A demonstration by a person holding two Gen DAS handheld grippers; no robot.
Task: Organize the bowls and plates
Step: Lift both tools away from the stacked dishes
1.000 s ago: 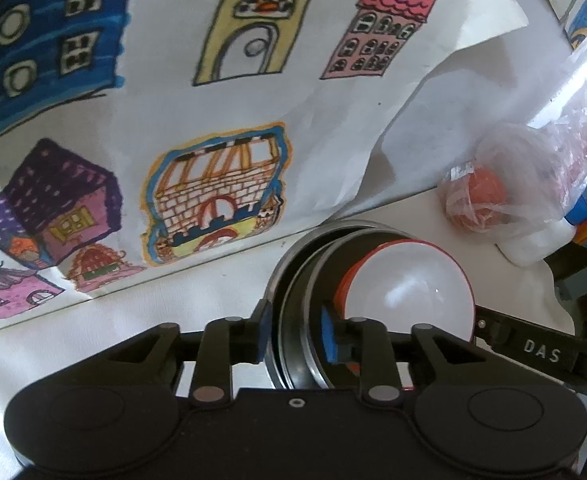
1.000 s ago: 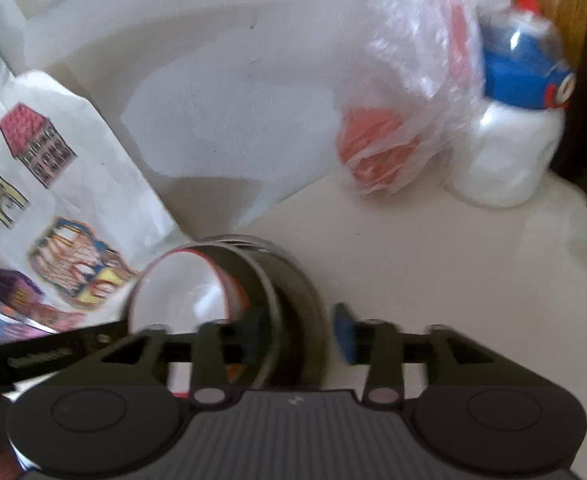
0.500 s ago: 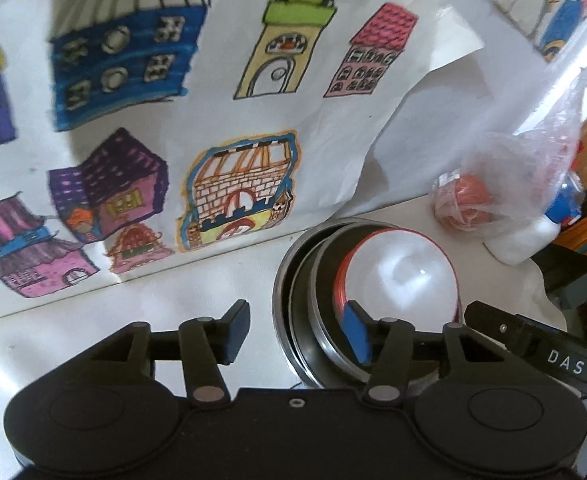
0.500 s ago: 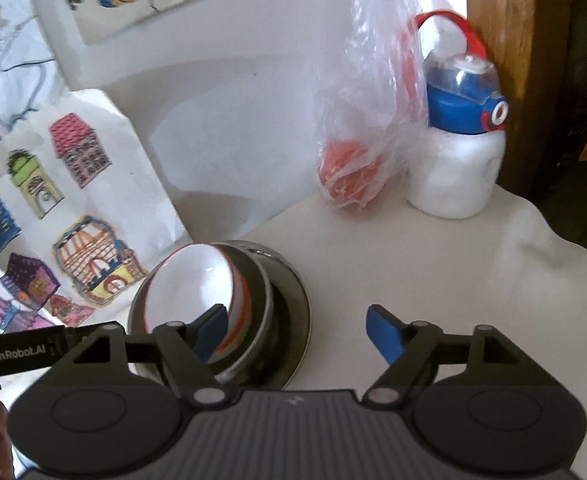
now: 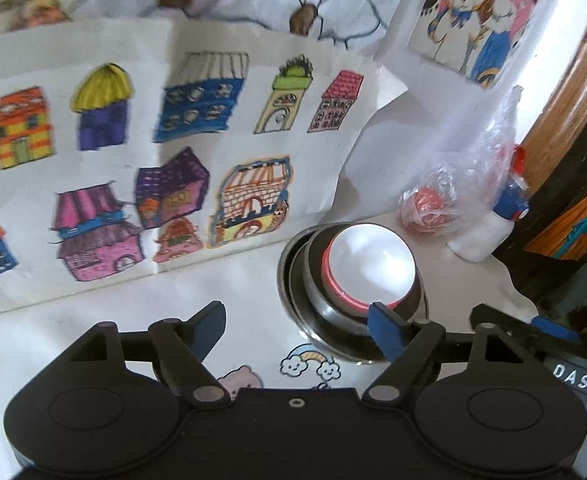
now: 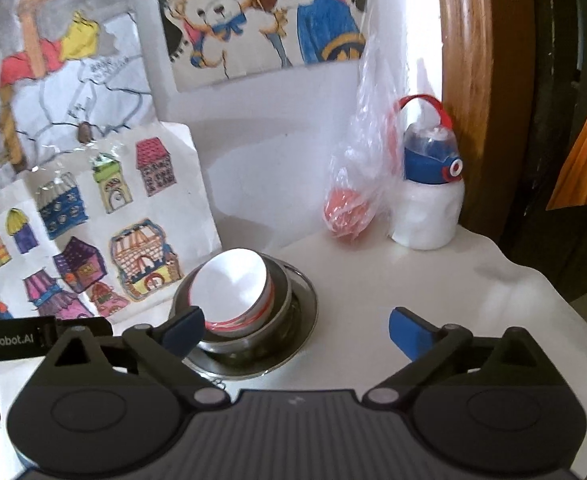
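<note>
A white bowl with a red rim [image 5: 371, 266] [image 6: 233, 290] sits nested in a steel bowl [image 5: 325, 312] [image 6: 281, 300], which rests on a steel plate [image 5: 289, 300] [image 6: 307, 320] on the white table. My left gripper [image 5: 299, 326] is open and empty, pulled back in front and left of the stack; its right finger overlaps the stack's near edge. My right gripper [image 6: 297, 330] is open and empty, just in front of the stack.
Coloured drawings of houses [image 5: 173, 184] [image 6: 73, 240] lean on the wall behind the stack. A plastic bag with a red ball [image 5: 427, 210] [image 6: 349, 212] and a white bottle with a blue cap [image 5: 489, 228] [image 6: 427, 204] stand at the back right. The table edge [image 6: 553, 300] drops off at the right.
Both grippers opened, let go of the stack's rims and drew back and up. The stack of plate and bowls stays on the table.
</note>
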